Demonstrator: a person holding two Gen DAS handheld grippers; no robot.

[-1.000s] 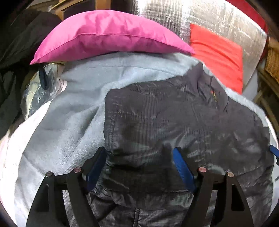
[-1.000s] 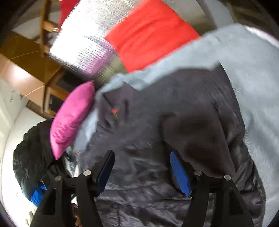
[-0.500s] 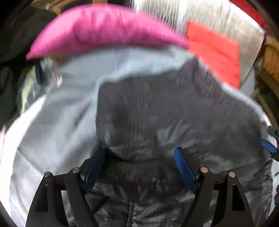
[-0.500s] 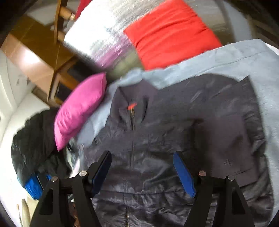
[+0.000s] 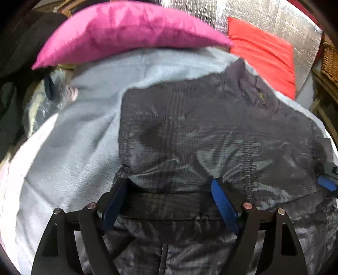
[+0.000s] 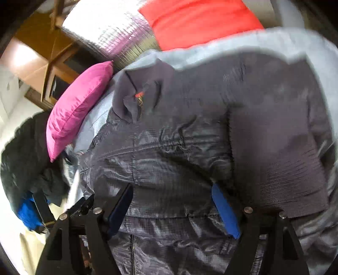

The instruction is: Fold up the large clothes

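Jacket: your big dark grey shiny zip-up jacket [image 5: 211,131] lies spread on the pale blue fleece blanket [image 5: 84,137]. Collar at the far end, hem near you. Zip shut down the middle.
Folded bit: right sleeve [image 6: 278,148] looks laid over the front, knit cuff near your right tool.
L tool: your left gripper [image 5: 169,201] hangs over the near left part of the jacket. Jaws wide apart, nothing pinched. Can't tell if the blue pads [image 5: 224,205] touch the cloth.
R tool: your right gripper [image 6: 172,209] is over the near middle of the jacket, by the zip. Jaws have just been opening, now wide. Jacket cloth sits between them but isn't squeezed.
Far side: pink puffy pillow [image 5: 126,29] at far left, touching the blanket edge. Red cushion [image 5: 266,55] far right, against a silver foil sheet [image 5: 274,17].
Left side: black clothes pile [image 6: 23,152], well apart from the jacket.
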